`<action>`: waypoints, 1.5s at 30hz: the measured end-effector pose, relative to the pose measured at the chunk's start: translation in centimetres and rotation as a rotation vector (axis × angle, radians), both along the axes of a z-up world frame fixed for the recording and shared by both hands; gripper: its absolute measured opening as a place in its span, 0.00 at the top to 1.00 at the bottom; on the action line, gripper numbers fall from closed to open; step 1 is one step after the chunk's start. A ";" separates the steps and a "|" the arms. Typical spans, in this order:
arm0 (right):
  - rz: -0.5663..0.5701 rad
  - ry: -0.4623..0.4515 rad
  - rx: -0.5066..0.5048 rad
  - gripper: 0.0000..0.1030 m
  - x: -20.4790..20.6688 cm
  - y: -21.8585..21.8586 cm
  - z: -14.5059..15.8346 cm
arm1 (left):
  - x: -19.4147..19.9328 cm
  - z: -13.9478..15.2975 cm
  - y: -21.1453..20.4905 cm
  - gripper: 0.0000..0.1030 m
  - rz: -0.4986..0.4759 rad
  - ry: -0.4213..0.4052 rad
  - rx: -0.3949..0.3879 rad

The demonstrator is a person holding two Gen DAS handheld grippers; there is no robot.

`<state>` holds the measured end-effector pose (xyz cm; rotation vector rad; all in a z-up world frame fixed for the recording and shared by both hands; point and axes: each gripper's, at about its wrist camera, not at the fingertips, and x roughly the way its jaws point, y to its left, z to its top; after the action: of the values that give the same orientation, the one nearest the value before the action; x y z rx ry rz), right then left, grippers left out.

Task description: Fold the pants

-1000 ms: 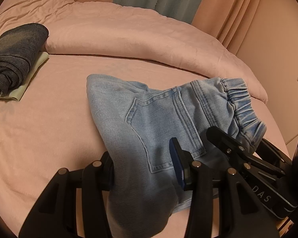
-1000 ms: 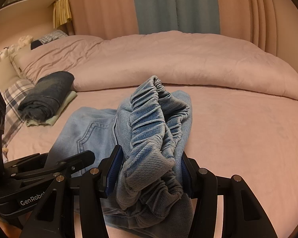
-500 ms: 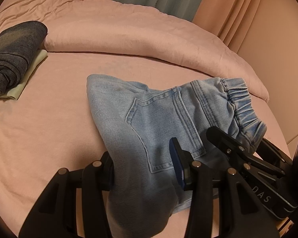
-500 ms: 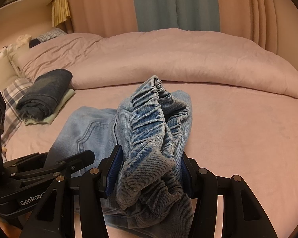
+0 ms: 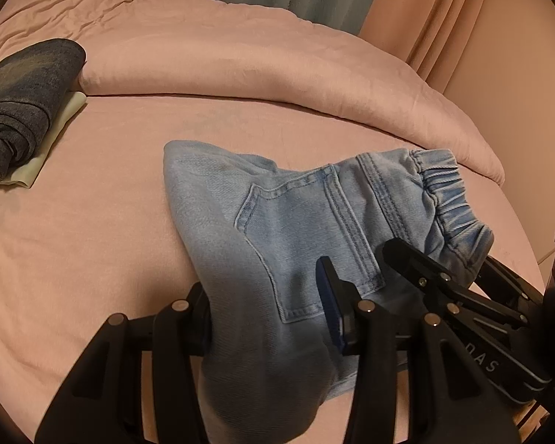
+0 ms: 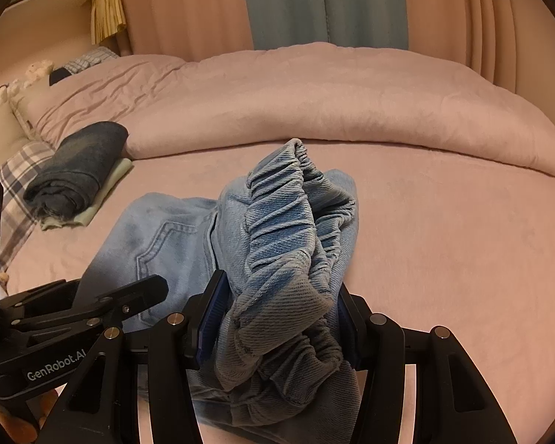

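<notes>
Light blue denim pants (image 5: 296, 222) lie partly folded on the pink bed sheet (image 5: 92, 222), back pocket up and elastic waistband (image 5: 447, 199) at the right. My left gripper (image 5: 266, 318) is shut on a thick fold of the leg fabric near the bed's front edge. In the right wrist view the bunched waistband (image 6: 288, 244) stands up between the blue pads, with my right gripper (image 6: 281, 318) shut on it. Each gripper shows in the other's view: the right one (image 5: 444, 285) beside the waistband, the left one (image 6: 129, 296) over the pocket side.
A folded dark blue garment (image 5: 22, 103) rests on a pale green cloth (image 5: 55, 137) at the left. A rolled pink duvet (image 5: 277, 74) crosses the back of the bed. Behind it hang curtains (image 6: 322, 3); a plaid pillow (image 6: 18, 185) lies far left.
</notes>
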<state>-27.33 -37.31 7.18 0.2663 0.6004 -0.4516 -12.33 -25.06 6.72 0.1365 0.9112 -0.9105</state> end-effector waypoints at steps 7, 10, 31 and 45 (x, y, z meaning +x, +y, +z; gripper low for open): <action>-0.005 0.013 0.015 0.45 0.4 -0.5 -0.4 | 0.4 -0.1 0.0 0.55 -0.001 0.004 0.009; -0.005 0.013 0.051 0.44 0.2 -1.1 -0.7 | 0.7 -0.3 0.1 0.54 0.003 0.018 0.013; -0.035 0.047 0.193 0.24 -0.8 -3.8 -2.8 | 2.4 -2.4 1.9 0.16 0.128 -0.015 0.135; -0.134 0.023 -0.030 0.23 -4.8 -2.0 1.4 | -0.1 1.1 5.5 0.15 0.119 -0.130 0.029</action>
<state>-32.12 -39.32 8.62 0.2741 0.6004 -0.5932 -12.39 -19.54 7.82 0.1626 0.8035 -0.7694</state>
